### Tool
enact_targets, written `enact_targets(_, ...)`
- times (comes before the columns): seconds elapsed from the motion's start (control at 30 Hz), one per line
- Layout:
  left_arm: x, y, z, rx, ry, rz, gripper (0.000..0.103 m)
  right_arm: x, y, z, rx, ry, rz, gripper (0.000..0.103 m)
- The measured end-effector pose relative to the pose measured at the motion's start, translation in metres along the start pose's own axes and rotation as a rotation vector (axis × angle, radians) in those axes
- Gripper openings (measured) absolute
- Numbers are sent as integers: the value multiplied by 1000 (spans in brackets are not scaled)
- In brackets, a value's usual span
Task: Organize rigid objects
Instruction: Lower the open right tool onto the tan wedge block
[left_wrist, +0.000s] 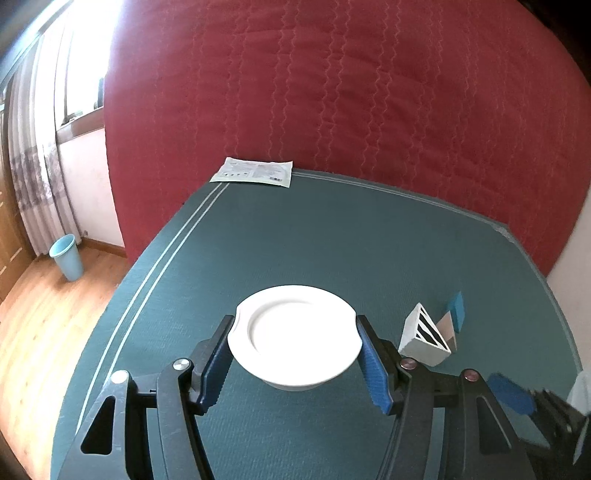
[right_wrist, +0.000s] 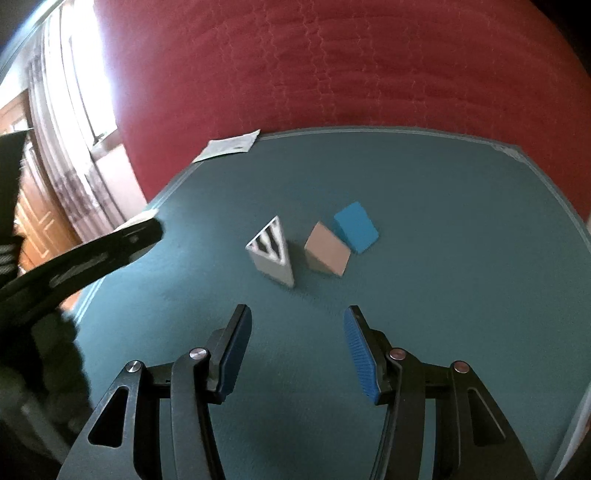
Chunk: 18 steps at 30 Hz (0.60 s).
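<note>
Left gripper (left_wrist: 295, 354) has its 2 blue-padded fingers (left_wrist: 373, 369) spread wide around a round white ceramic plate (left_wrist: 295, 332), one pad at each rim edge; contact looks likely on both sides but can't confirm whether it's clamped or just bracketing. Plate sits on, or just above, the teal mat-covered table (left_wrist: 295, 236), near the front middle. To the plate's right, on the mat: a white triangular block with black-striped cutout top (left_wrist: 423, 339), a tan wedge-shaped block (left_wrist: 447, 326) just beside it, and a blue rectangular block (left_wrist: 456, 310) behind the tan one, touching or nearly so. Right gripper (right_wrist: 297, 332) has fingers apart, nothing between them, hovering over bare mat short of the 3 blocks; in its view the white triangular block (right_wrist: 271, 254) is left, tan wedge (right_wrist: 327, 254) center, blue block (right_wrist: 356, 227) right and farther back. A flat printed white packet (left_wrist: 255, 171) lies at the mat's far left corner. Red quilted fabric (left_wrist: 332, 92) fills the background. Light blue plastic bin (left_wrist: 68, 256) stands on the wood floor at left, near the curtain (left_wrist: 33, 166).
</note>
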<state>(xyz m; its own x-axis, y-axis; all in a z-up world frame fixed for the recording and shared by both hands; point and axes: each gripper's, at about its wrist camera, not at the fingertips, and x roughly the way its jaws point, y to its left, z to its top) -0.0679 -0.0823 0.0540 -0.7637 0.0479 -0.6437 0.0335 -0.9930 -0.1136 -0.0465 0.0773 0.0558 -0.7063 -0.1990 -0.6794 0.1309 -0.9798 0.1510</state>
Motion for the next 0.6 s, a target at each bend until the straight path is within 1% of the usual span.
enact_targets(0.2, -1, 4, 0, -20, 9, -12, 65, 18, -19, 10, 42, 3, -88, 54)
enact_targets(0.37, -3, 6, 1, -27, 9, -21, 65, 35, -18, 14, 17, 23, -99, 54)
enact_targets(0.6, -1, 3, 1, -30, 12, -19, 65, 53, -6, 27, -73, 46, -88, 54)
